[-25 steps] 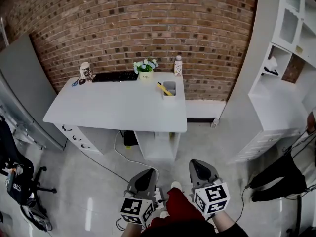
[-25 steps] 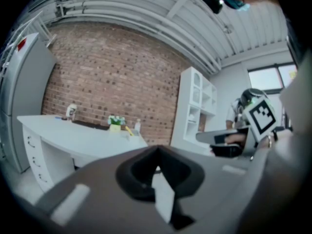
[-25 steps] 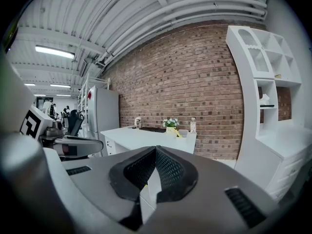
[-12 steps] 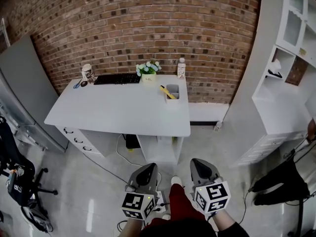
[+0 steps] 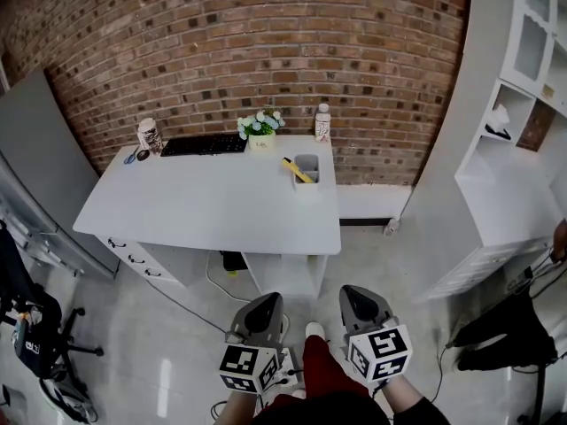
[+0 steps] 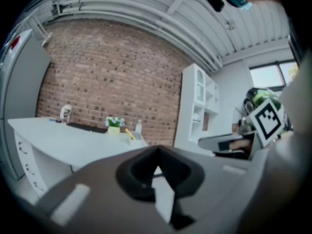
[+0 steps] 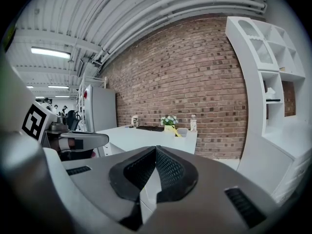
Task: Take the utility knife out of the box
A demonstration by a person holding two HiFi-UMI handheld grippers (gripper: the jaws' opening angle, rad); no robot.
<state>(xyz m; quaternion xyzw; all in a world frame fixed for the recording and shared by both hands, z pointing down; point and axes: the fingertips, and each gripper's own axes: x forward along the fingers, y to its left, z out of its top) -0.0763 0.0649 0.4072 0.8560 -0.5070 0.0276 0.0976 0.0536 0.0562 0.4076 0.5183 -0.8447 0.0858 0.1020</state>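
A yellow utility knife [image 5: 296, 170] leans out of a small pale open box [image 5: 307, 166] at the far right of the white desk [image 5: 213, 206]. Both grippers hang low over the floor, well short of the desk. The left gripper [image 5: 266, 298] is shut with nothing in it. Beside it, the right gripper [image 5: 353, 291] has its tips together and is also empty. In the left gripper view the knife [image 6: 129, 134] shows far beyond the shut left gripper [image 6: 157, 150]. In the right gripper view the knife [image 7: 174, 132] and box [image 7: 183, 131] sit far past the right gripper [image 7: 156, 149].
On the desk's back edge stand a keyboard [image 5: 204, 144], a flower pot [image 5: 260, 129], a bottle [image 5: 322, 122] and a cup [image 5: 148, 135]. A white shelf unit [image 5: 523, 104] fills the right side. An office chair [image 5: 27, 326] stands at the left, and a cable [image 5: 190, 295] runs across the floor.
The desk has drawn slightly nearer in the head view as both grippers moved forward toward it. Both stay shut and empty.
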